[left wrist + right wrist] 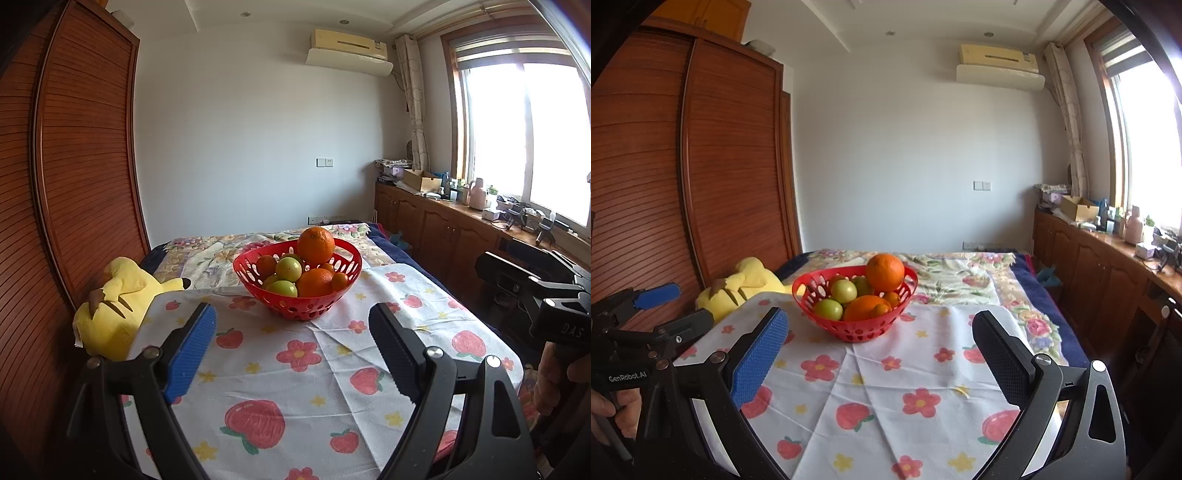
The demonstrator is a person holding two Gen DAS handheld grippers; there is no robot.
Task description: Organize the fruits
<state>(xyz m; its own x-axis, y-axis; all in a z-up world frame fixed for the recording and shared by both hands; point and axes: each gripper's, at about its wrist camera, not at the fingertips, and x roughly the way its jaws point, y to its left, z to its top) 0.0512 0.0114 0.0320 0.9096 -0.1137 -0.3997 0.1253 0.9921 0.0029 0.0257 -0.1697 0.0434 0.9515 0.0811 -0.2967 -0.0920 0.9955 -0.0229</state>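
Note:
A red perforated basket (255,290) (857,330) stands on a white cloth printed with strawberries and flowers. A large orange (316,245) (885,272) tops the pile in it. Under it lie a second orange (314,282) (866,307), green round fruits (289,268) (844,291) and small mandarins (340,281). My left gripper (292,309) is open, a short way in front of the basket, with nothing between its fingers. My right gripper (881,315) is open and empty too, also just short of the basket. Each view catches the other gripper's body at its edge.
A yellow plush toy (110,306) (746,284) lies left of the basket against a slatted wooden wardrobe (85,166). A floral blanket (960,273) stretches behind the cloth. On the right, a wooden cabinet counter (443,218) under the window holds several small items.

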